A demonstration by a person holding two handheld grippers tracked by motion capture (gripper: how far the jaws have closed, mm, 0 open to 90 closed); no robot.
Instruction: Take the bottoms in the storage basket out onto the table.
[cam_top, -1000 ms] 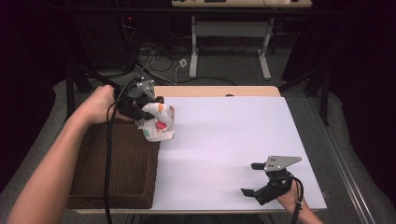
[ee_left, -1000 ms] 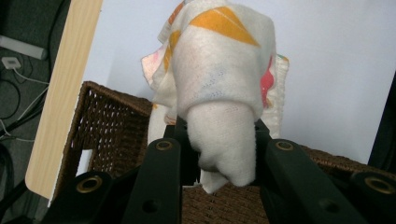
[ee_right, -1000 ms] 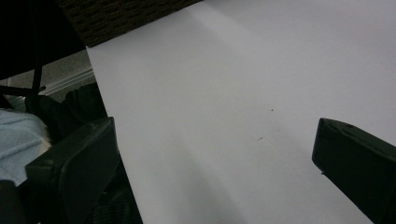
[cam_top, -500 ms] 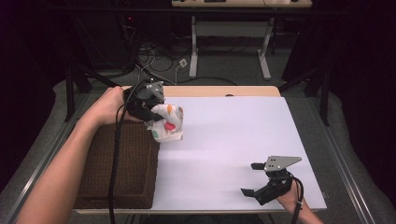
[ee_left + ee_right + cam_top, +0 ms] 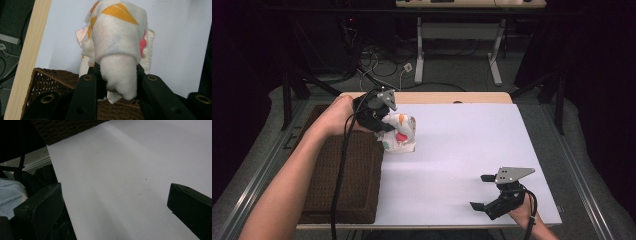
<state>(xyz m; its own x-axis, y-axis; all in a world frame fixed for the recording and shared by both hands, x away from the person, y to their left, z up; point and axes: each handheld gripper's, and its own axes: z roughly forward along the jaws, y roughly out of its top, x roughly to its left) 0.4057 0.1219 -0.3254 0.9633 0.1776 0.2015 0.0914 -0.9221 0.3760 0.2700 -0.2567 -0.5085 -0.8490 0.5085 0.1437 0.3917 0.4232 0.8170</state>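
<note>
A white cloth printed with orange and red shapes hangs bunched from my left gripper, which is shut on it just past the right edge of the wicker basket. In the left gripper view the cloth is pinched between the two black jaws of the left gripper and droops over the white surface, with the basket below. My right gripper rests near the table's front right edge, open with nothing in it. In the right gripper view the jaws of the right gripper stand wide apart over bare white surface.
A large white sheet covers most of the wooden table. The brown basket takes up the table's left side. Cables and desk legs lie on the floor beyond the far edge. A cable trails from the left gripper.
My left gripper has carried the cloth rightward, from the basket's far right corner out over the white sheet. The right gripper has stayed where it was.
</note>
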